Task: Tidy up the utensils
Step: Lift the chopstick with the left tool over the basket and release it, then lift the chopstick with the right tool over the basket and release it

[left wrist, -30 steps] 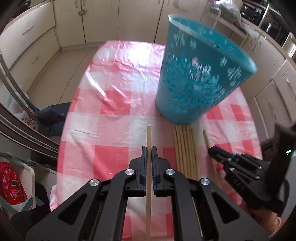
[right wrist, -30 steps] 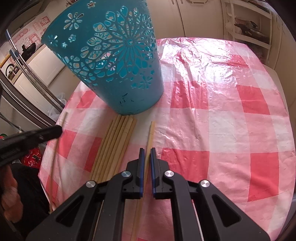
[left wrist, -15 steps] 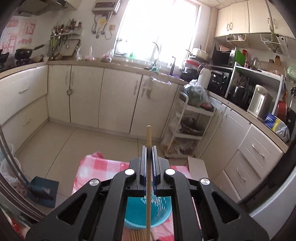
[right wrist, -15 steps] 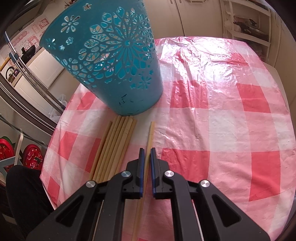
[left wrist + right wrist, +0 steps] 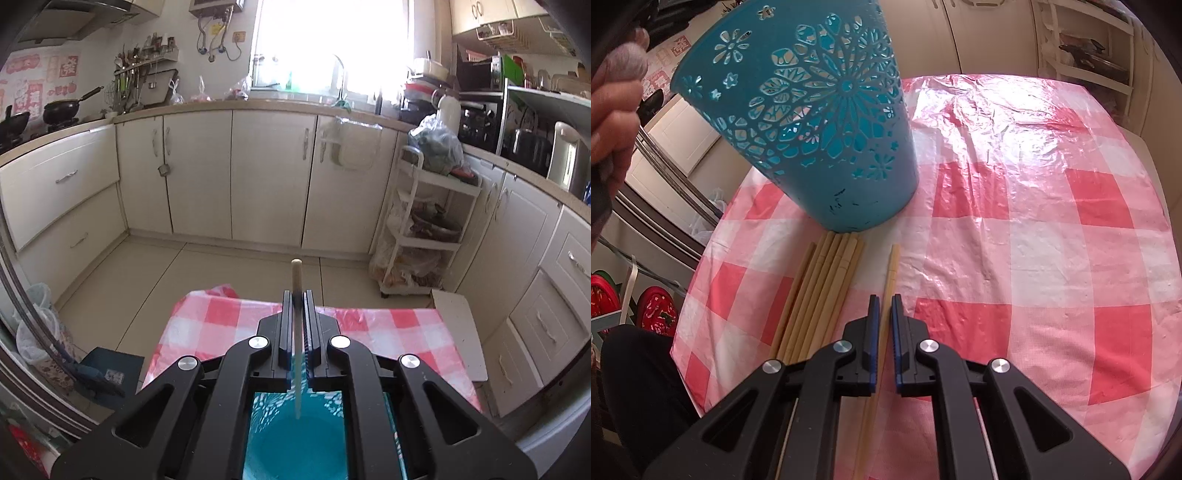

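My left gripper [image 5: 296,295] is shut on a wooden chopstick [image 5: 296,273] and holds it upright over the open mouth of the teal cut-out basket [image 5: 295,439]; the stick's lower end hangs inside the basket. In the right wrist view the same basket [image 5: 820,122] stands on the pink checked tablecloth [image 5: 1034,229]. My right gripper [image 5: 885,301] is nearly shut around a single chopstick [image 5: 892,269] that lies flat on the cloth; the grip itself cannot be made out. Several more chopsticks [image 5: 827,288] lie in a bundle to its left.
Kitchen cabinets [image 5: 269,177] and a white shelf trolley [image 5: 424,229] stand beyond the table's far edge. A hand [image 5: 613,107] shows at the upper left of the right wrist view. A dark dustpan [image 5: 107,373] lies on the floor left of the table.
My left gripper lifted its chopstick off the cloth, tipped it upright and brought it over the basket; the stick sits lower in the jaws now. The right gripper has barely moved.
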